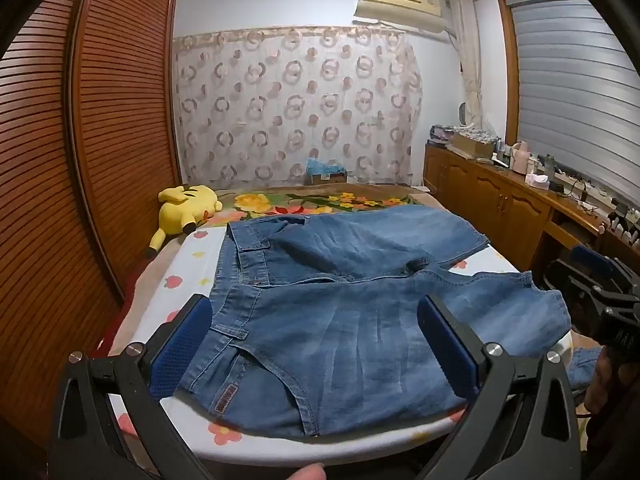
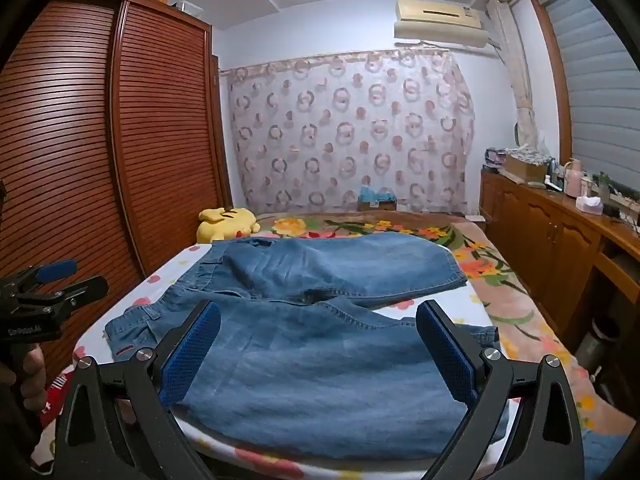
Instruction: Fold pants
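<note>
Blue denim pants [image 1: 340, 312] lie spread on a white flowered board [image 1: 192, 280], waistband to the left, legs running right. My left gripper [image 1: 316, 316] is open, its blue pads either side of the near waist and hip, above the cloth. My right gripper [image 2: 318, 324] is open over the near leg [image 2: 320, 368] of the pants. The far leg [image 2: 340, 264] lies angled away toward the right. Each gripper shows in the other view: the right one [image 1: 600, 280] at the right edge, the left one [image 2: 44, 284] at the left edge.
A yellow plush toy [image 1: 184, 208] lies on the flowered bedspread [image 2: 500, 280] beyond the board. A slatted wooden wardrobe [image 1: 100, 140] stands on the left. A wooden cabinet [image 1: 500, 196] with bottles and boxes runs along the right. A patterned curtain [image 1: 296, 108] hangs at the back.
</note>
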{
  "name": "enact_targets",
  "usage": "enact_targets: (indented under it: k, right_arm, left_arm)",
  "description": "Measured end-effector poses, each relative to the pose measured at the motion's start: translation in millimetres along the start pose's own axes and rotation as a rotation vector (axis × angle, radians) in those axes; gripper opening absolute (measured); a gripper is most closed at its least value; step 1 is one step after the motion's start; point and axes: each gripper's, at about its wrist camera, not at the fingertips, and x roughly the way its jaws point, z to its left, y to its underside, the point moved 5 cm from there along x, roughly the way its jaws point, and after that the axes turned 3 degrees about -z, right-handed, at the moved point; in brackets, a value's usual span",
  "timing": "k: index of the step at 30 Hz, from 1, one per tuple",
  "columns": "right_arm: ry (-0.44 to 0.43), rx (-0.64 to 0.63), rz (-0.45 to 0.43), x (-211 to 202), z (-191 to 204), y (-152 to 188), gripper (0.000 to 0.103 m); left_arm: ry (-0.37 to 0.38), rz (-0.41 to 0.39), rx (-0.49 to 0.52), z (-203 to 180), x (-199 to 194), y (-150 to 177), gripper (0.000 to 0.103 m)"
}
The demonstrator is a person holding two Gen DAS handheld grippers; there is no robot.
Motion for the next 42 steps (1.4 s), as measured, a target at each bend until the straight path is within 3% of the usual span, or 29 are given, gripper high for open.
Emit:
enact_targets:
  k: [42]
  right_arm:
    - [0.003,-0.006,-0.026,-5.2,0.7,-0.5,0.099]
  left_arm:
    - [-0.012,-0.005,0.026,-0.7,-0.4,-0.4,0.103]
